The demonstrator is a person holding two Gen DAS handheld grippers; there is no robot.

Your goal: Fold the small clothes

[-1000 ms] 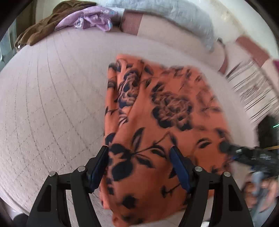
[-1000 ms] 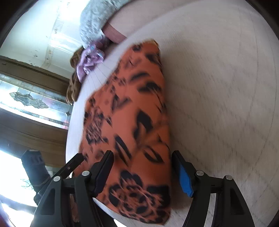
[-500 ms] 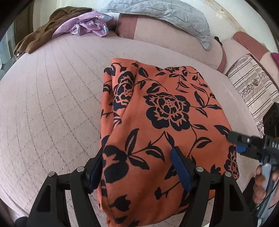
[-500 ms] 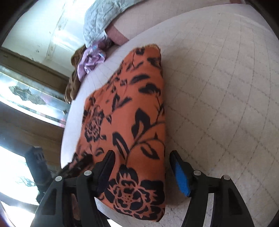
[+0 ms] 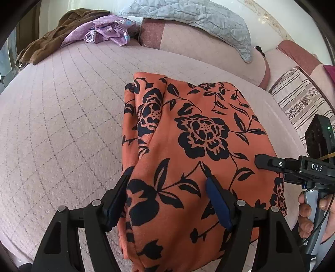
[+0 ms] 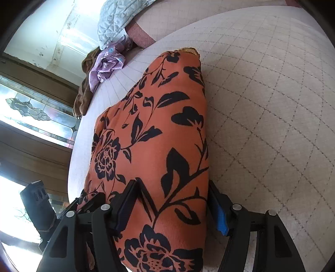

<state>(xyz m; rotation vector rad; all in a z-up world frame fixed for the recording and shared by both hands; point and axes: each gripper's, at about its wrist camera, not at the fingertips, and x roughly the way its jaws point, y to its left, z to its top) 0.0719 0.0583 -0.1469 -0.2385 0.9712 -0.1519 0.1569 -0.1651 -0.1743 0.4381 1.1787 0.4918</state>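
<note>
An orange garment with black flowers (image 5: 194,146) lies folded on the quilted pink bed cover (image 5: 62,129); it also shows in the right wrist view (image 6: 159,150). My left gripper (image 5: 167,198) is open, its jaws wide apart over the garment's near left part. My right gripper (image 6: 171,205) is open, its jaws straddling the garment's near right edge. The right gripper also shows at the right of the left wrist view (image 5: 293,167), held by a hand.
A purple garment (image 5: 104,31) and a brown one (image 5: 46,46) lie at the far left of the bed. A grey quilt (image 5: 199,18) drapes over the cushions behind. A striped pillow (image 5: 297,104) lies at the right. A window (image 6: 31,108) is left of the bed.
The garment has settled flat on the bed and the motion blur is gone. Both grippers stay open and have shifted only slightly over its near edge.
</note>
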